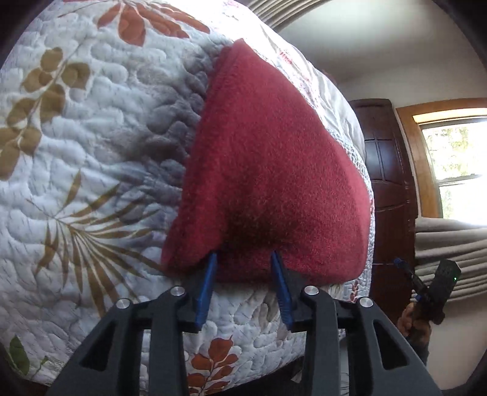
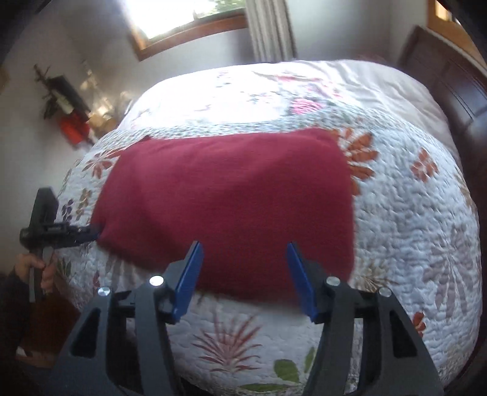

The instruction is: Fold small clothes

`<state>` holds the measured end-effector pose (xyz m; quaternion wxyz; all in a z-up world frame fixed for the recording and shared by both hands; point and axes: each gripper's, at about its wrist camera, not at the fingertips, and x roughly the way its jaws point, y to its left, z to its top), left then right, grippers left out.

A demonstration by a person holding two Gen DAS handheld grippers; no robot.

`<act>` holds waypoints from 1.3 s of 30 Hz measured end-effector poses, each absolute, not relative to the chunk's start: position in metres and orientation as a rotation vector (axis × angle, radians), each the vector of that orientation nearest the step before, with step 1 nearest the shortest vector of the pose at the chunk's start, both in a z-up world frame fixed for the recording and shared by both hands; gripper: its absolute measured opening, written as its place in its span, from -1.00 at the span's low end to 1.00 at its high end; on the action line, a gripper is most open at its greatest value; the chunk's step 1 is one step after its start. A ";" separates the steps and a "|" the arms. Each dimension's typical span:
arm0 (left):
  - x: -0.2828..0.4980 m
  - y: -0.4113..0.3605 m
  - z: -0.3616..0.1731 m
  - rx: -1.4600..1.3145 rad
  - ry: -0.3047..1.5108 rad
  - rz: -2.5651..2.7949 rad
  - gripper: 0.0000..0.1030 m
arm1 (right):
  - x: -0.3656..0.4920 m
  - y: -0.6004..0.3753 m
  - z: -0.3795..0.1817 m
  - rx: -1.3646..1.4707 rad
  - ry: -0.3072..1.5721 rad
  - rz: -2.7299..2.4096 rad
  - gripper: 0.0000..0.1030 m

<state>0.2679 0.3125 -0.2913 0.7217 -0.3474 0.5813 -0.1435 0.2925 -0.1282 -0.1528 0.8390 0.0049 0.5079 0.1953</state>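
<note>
From the left wrist, the left claw [image 1: 245,254] has its two blue fingers [image 1: 207,286] spread apart, with their tips touching or slipped just under the near edge of a dark red fleece cloth [image 1: 268,170]; the fabric hides the tips, so I cannot tell whether any of it sits between them. The cloth lies on a quilted bedspread [image 1: 91,137] printed with brown and rust leaves, and it runs away from the camera to a far corner. At the right edge, well apart from the cloth, the right claw [image 1: 401,263] is seen small and side-on in a hand [image 1: 415,324] (too small here to judge its fingers). Beyond it stand a dark wooden headboard [image 1: 386,170] and a window [image 1: 456,158].

From the right wrist, the right claw [image 2: 243,243] is spread wide, its blue fingers [image 2: 187,280] hovering over the near edge of the red cloth [image 2: 228,198] without pinching it. The cloth lies flat as a rough rectangle across the bedspread [image 2: 411,213], slightly blurred. At the left, the left claw [image 2: 91,233] meets the cloth's near-left corner, held by a hand [image 2: 33,268]. A window [image 2: 182,21] and curtain [image 2: 271,30] sit beyond the far side of the bed.
</note>
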 end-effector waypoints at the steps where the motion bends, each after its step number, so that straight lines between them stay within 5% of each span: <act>1: 0.268 0.314 -0.289 -0.772 1.282 -0.319 -0.04 | 0.293 -0.105 -0.154 -0.024 1.066 0.450 0.10; 7: 0.258 0.333 -0.267 -0.758 1.272 -0.327 0.52 | 0.288 0.024 -0.162 -0.222 1.015 0.654 0.09; 10: 0.251 0.359 -0.262 -0.833 1.244 -0.327 0.68 | 0.259 0.081 -0.168 -0.519 0.923 0.698 0.31; 16: 0.268 0.411 -0.273 -1.042 1.216 -0.346 0.76 | 0.197 0.143 -0.198 -1.006 0.726 0.705 0.37; 30: 0.336 0.424 -0.301 -1.175 1.268 -0.488 0.80 | 0.206 0.223 -0.277 -1.397 0.593 0.567 0.13; 32: 0.341 0.424 -0.305 -1.201 1.270 -0.495 0.80 | 0.210 0.233 -0.284 -1.415 0.568 0.567 -0.04; 34: 0.346 0.424 -0.308 -1.214 1.278 -0.503 0.81 | 0.217 0.241 -0.286 -1.405 0.581 0.557 -0.53; 39: 0.358 0.425 -0.314 -1.257 1.275 -0.521 0.86 | 0.233 0.237 -0.243 -1.214 0.635 0.562 -0.72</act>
